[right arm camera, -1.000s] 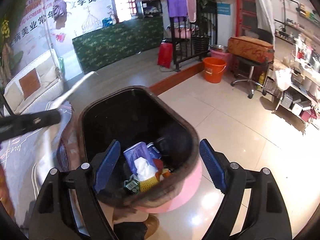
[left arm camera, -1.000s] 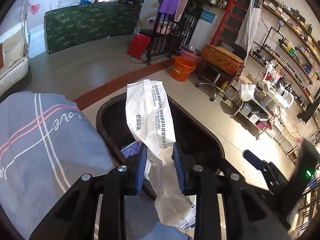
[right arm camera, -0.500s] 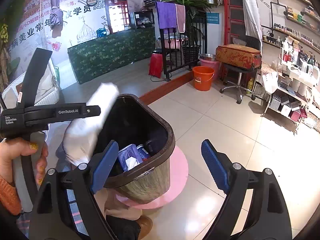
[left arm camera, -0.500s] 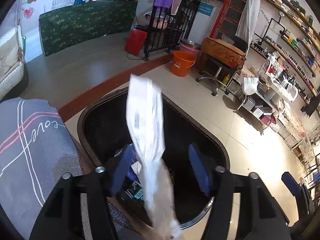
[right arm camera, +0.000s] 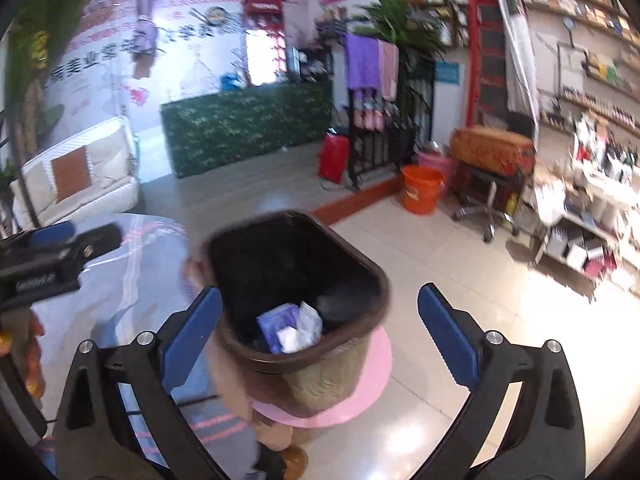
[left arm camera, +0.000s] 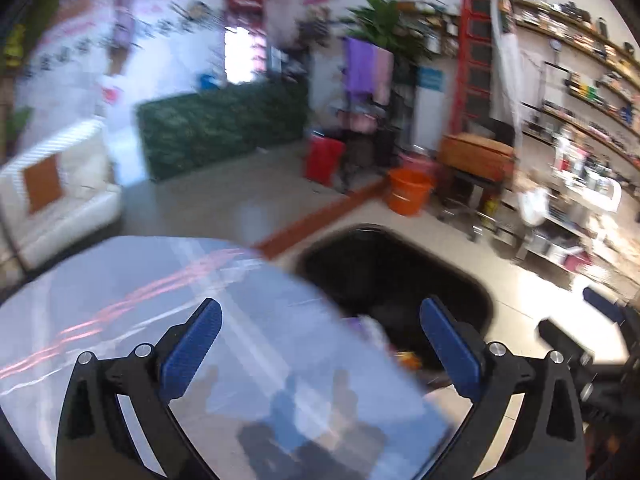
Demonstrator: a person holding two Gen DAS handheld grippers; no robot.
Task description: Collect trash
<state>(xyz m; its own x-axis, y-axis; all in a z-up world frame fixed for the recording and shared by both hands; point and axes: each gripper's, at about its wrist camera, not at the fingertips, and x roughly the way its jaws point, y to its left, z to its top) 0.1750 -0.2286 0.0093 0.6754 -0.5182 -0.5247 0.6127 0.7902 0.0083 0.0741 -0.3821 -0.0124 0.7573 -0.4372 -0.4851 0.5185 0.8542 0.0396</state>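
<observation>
Trash (right arm camera: 292,326): blue packet, white paper and clear wrapper lying together at the bottom of the waste bin; blurred and only partly seen past the cloth edge in the left wrist view (left arm camera: 372,326).

Waste bin (right arm camera: 352,258): dark brown rim, black interior, textured tan wall. Stands on a pink round stool (right arm camera: 372,376) just beside the tabletop. In the left wrist view only its black mouth (left arm camera: 472,280) shows.

Tabletop (right arm camera: 136,280): covered with a pale blue-grey cloth bearing pink and white stripes (left arm camera: 120,300).

Left hand-held gripper (left arm camera: 320,344): blue pads spread wide and opening, nothing between them; over the cloth edge, bin mouth ahead to the right. Its black body (right arm camera: 48,264) also shows at the left edge of the right wrist view, with a person's fingers (right arm camera: 32,360) below it.

Right hand-held gripper (right arm camera: 320,330): blue pads spread wide and opening, holding nothing; the bin sits in view between them, below and apart. A part of it, blurred, shows at the right edge of the left wrist view (left arm camera: 600,320).

Surroundings: orange bucket (right arm camera: 422,188) on the tiled floor (right arm camera: 460,280); green patterned counter (right arm camera: 244,124); white sofa with brown cushion (right arm camera: 80,184); black rack hung with purple and pink towels (right arm camera: 372,64); stocked shelves (right arm camera: 592,184) at right.
</observation>
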